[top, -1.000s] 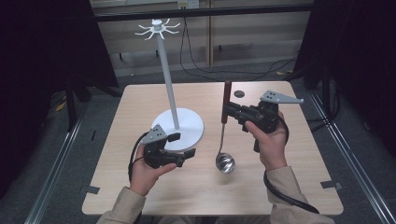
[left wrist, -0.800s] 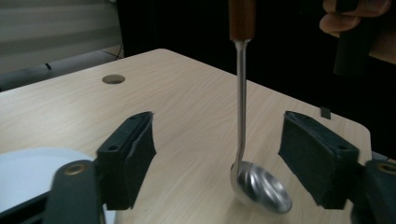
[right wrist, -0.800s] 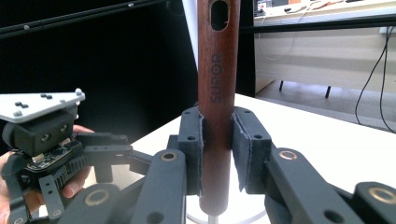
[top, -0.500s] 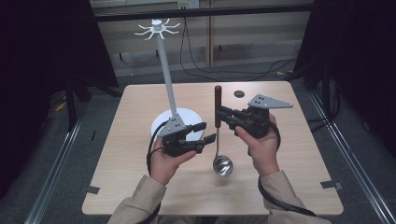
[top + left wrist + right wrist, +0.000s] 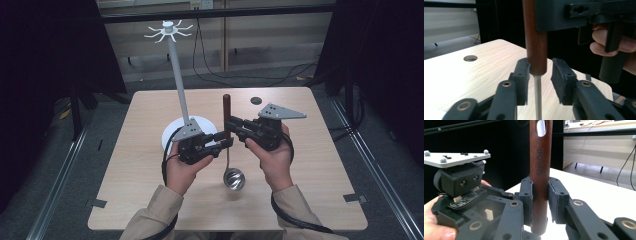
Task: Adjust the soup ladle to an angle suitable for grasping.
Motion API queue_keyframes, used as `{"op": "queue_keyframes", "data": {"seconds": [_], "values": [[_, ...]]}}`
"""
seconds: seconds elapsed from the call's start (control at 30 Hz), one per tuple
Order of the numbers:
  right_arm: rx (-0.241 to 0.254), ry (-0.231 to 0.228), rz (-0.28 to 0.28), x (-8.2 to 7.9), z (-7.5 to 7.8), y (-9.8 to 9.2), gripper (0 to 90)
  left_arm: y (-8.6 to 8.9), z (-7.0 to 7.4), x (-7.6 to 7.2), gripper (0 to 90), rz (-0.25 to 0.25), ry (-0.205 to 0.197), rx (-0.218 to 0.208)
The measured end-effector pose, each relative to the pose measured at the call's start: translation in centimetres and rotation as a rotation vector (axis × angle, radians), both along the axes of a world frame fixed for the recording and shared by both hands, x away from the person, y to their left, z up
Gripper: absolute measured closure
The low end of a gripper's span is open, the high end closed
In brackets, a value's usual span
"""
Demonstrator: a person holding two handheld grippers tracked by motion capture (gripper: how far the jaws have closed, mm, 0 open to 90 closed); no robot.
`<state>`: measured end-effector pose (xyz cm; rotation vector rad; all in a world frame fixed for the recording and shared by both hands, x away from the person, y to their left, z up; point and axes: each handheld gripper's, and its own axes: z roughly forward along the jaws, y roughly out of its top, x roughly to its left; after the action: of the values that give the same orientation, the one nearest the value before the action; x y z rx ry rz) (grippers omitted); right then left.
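Note:
A ladle stands upright over the table, its brown wooden handle point(image 5: 226, 107) on top and its steel bowl point(image 5: 233, 179) low near the tabletop. My right gripper point(image 5: 229, 125) is shut on the handle; in the right gripper view both pads clamp the wood point(image 5: 540, 157). My left gripper point(image 5: 226, 141) reaches in from the left just below it. Its jaws have just been closing around the handle's lower end point(image 5: 535, 37) and the thin steel shaft. One pad point(image 5: 522, 75) touches the wood, while a small gap remains at the other pad.
A white hook stand point(image 5: 176, 65) rises from a round base point(image 5: 170, 135) left of the grippers. The wooden table point(image 5: 310, 165) has a small round hole point(image 5: 256, 100) near its far edge. Cables trail from both grippers toward the person.
My left gripper moved right and up to the ladle and its jaws narrowed around the handle's bottom. The right gripper carried the ladle slightly left.

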<state>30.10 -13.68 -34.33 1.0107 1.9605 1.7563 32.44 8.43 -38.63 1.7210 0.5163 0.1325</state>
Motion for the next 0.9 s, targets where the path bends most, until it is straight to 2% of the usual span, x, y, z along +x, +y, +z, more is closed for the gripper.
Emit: {"op": "queue_keyframes", "data": {"seconds": [0.13,0.17,0.2,0.23,0.3,0.4,0.43,0.47,0.5,0.57,0.63,0.67,0.7,0.83,0.9], "values": [[0.002,-0.003,0.008,-0.1,0.1,0.4,75.0,0.1,0.1,0.2,71.1,0.011,0.008,0.011],[0.005,-0.004,0.007,-0.1,0.1,0.4,74.9,0.2,0.1,0.3,73.5,0.004,0.032,-0.006],[0.008,-0.011,0.006,-0.1,0.1,0.5,74.9,0.2,0.2,0.3,73.8,0.002,0.031,-0.004],[0.006,-0.011,0.007,-0.2,0.1,0.5,74.9,0.3,0.3,0.3,73.9,0.001,0.021,0.005],[0.005,-0.023,0.010,-0.2,0.1,0.6,74.8,0.4,0.4,0.3,74.1,0.002,0.037,0.010],[0.016,-0.026,0.005,-0.2,0.0,0.7,73.3,0.5,0.6,0.4,74.3,-0.005,0.039,0.026],[0.007,-0.032,0.000,-0.2,-0.1,0.7,69.4,0.6,0.6,0.3,74.3,-0.004,0.043,0.036],[-0.003,-0.045,-0.014,-0.3,-0.1,0.6,61.2,0.7,0.7,0.2,74.3,0.001,0.037,0.044],[0.008,-0.039,-0.036,-0.3,-0.1,0.4,55.0,0.7,0.7,0.2,74.3,0.001,0.036,0.047],[0.040,-0.032,-0.036,-0.4,-0.3,-0.2,51.9,1.1,0.7,0.2,74.3,0.010,0.039,0.049],[0.032,-0.042,-0.069,-0.6,-0.5,-0.9,45.3,1.5,0.7,0.3,74.4,0.021,0.045,0.035],[0.036,-0.041,-0.080,-0.8,-0.7,-1.5,41.1,1.8,0.7,0.4,74.3,0.020,0.039,0.045],[0.037,-0.041,-0.087,-0.8,-0.8,-1.8,39.1,2.0,0.7,0.4,74.4,0.031,0.038,0.038],[0.000,-0.011,-0.129,-1.4,-2.0,-3.5,33.0,2.8,0.7,0.5,74.3,0.045,0.023,0.044],[-0.037,-0.001,-0.160,-1.6,-2.9,-4.2,27.2,3.1,0.7,0.5,74.3,0.053,0.018,0.022]]}}
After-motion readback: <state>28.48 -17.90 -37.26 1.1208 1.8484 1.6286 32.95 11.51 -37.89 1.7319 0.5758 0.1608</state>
